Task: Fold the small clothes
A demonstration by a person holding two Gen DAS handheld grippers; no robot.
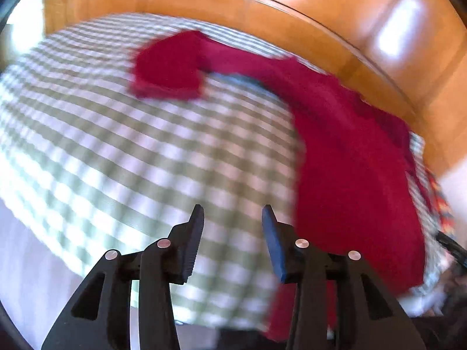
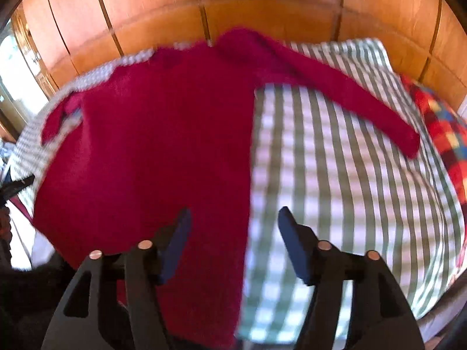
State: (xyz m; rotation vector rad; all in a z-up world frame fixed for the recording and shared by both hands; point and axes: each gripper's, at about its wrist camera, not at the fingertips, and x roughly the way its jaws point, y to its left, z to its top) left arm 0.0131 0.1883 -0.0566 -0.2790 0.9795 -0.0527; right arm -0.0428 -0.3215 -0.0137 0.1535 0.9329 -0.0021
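Note:
A crimson long-sleeved sweater lies spread on a green-and-white checked bedspread. In the left wrist view its body runs down the right side, and one sleeve is bent over at the far middle. My left gripper hovers open over bare checked cloth, just left of the sweater's edge, nothing between its fingers. In the right wrist view the sweater fills the left half, one sleeve stretched out to the right. My right gripper is open above the sweater's right edge, not touching it.
A wooden headboard and panelled wall rise behind the bed. A red multicoloured checked cloth lies at the bed's right edge. The other gripper's black tip shows at the far left of the right wrist view. Both views are motion-blurred.

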